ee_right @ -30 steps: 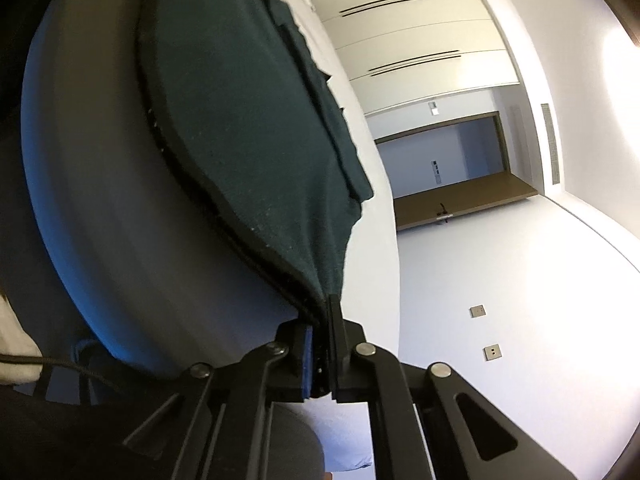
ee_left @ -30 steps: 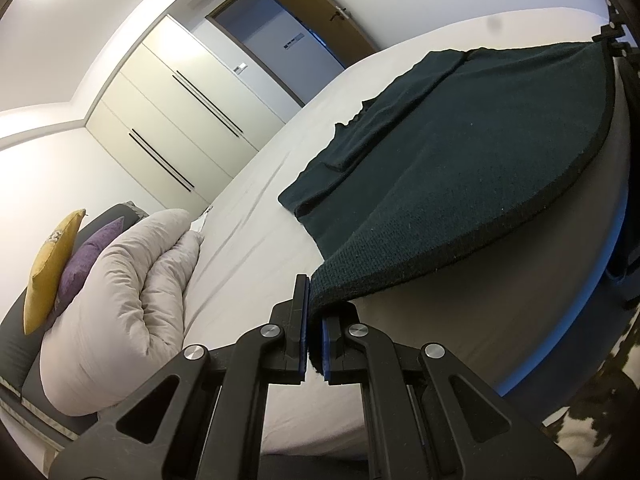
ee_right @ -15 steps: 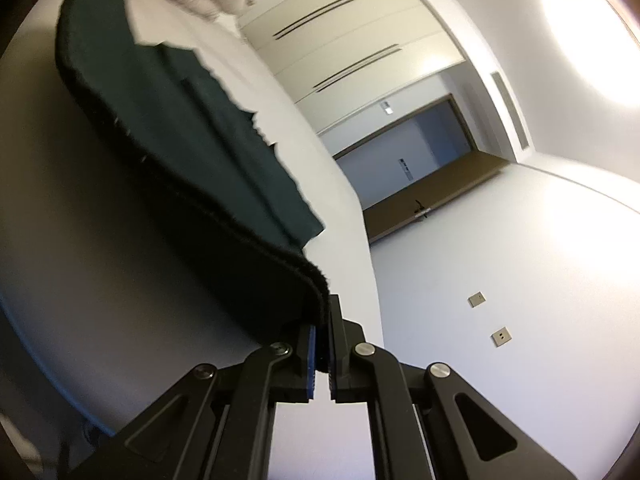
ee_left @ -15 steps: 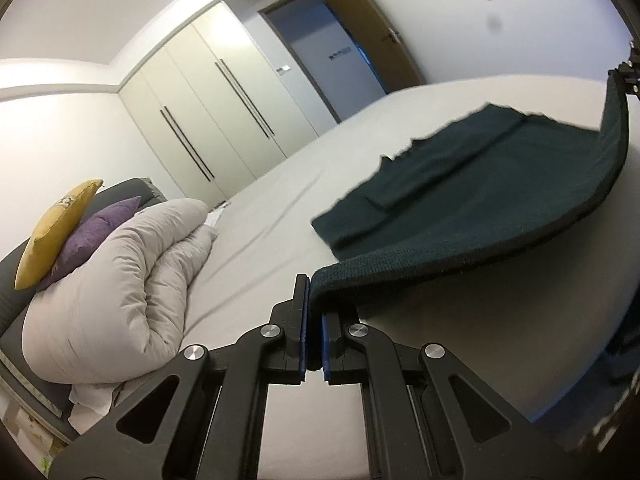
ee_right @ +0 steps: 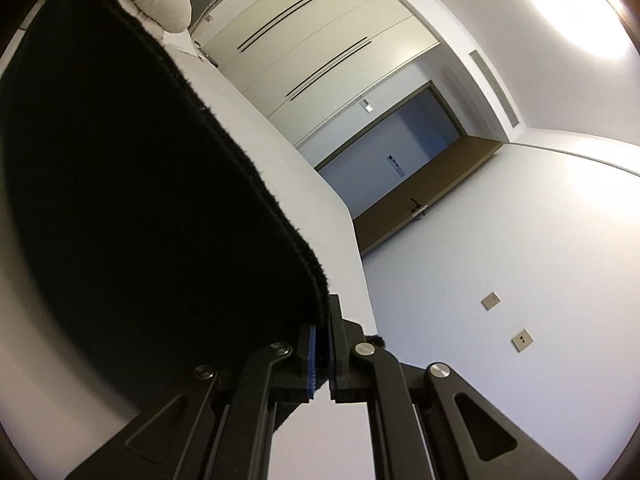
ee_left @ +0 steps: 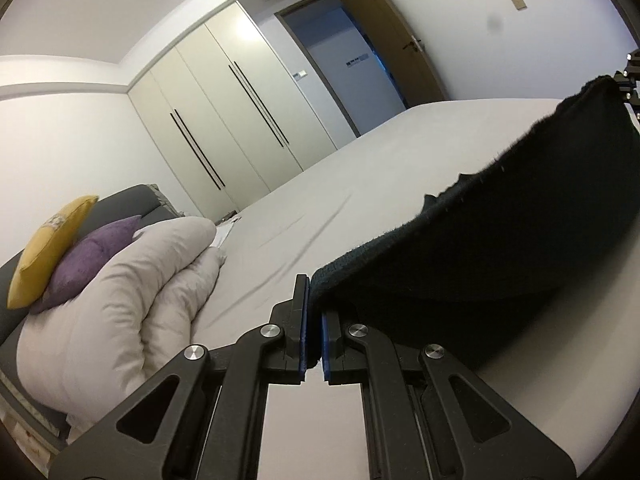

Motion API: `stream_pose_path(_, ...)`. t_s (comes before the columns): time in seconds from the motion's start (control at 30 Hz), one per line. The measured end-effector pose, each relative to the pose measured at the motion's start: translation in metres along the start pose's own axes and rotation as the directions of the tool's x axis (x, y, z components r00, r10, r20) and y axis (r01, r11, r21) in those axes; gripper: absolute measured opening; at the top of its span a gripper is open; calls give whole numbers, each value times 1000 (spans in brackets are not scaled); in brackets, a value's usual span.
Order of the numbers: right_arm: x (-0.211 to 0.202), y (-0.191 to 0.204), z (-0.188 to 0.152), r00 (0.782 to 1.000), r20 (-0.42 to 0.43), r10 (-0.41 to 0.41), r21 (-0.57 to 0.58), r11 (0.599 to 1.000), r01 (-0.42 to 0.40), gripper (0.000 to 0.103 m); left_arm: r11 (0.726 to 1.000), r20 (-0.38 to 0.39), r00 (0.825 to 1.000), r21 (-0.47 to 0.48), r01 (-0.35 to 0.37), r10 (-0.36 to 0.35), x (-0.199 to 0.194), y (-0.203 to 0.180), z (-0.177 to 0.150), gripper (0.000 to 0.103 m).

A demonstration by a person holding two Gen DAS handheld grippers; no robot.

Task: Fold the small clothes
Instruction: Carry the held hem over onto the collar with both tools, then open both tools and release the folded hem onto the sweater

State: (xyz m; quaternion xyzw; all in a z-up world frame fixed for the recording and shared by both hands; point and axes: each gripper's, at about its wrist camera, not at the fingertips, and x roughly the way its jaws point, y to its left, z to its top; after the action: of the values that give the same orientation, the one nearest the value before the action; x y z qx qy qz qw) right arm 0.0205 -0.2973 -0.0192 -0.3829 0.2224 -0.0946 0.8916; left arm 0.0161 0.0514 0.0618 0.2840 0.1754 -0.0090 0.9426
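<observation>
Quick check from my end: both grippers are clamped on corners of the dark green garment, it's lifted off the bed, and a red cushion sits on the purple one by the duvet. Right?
Nearly. The left gripper and right gripper are each shut on a corner of the dark green garment, raised above the bed. But the cushion on the purple one beside the duvet is yellow, not red, as the left wrist view shows.

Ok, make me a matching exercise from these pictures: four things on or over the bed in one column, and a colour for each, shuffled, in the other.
Things:
1. garment held by both grippers
2. duvet
3. upper cushion
4. lower cushion

Colours:
A. purple
B. very dark green, nearly black
C. mustard yellow
D. pale beige

Pairs: 1-B, 2-D, 3-C, 4-A
</observation>
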Motion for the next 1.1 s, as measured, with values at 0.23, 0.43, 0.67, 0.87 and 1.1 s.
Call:
stream_pose_path(0.23, 95, -13, 38, 998, -56, 26, -14, 1000, -27, 4, 999, -67, 997, 35, 37, -35, 110, -10, 47, 4)
stream_pose_path(0.43, 181, -4, 59, 985, -140, 97, -32, 994, -102, 4, 994, -193, 976, 24, 107, -101, 211, -33, 58, 4)
stream_pose_path(0.67, 263, 25, 66, 950, -258, 179, -28, 981, -193, 4, 989, -308, 944, 55, 140, -116, 300, -73, 43, 5)
stream_pose_path(0.87, 293, 37, 56, 929, -318, 191, 32, 981, -191, 31, 989, -387, 916, 49, 137, -107, 339, -97, 29, 15)
stream_pose_path(1.1, 295, -28, 44, 920, -334, 206, 290, 951, -108, 94, 999, -357, 933, -12, -42, 35, 327, -52, 26, 81)
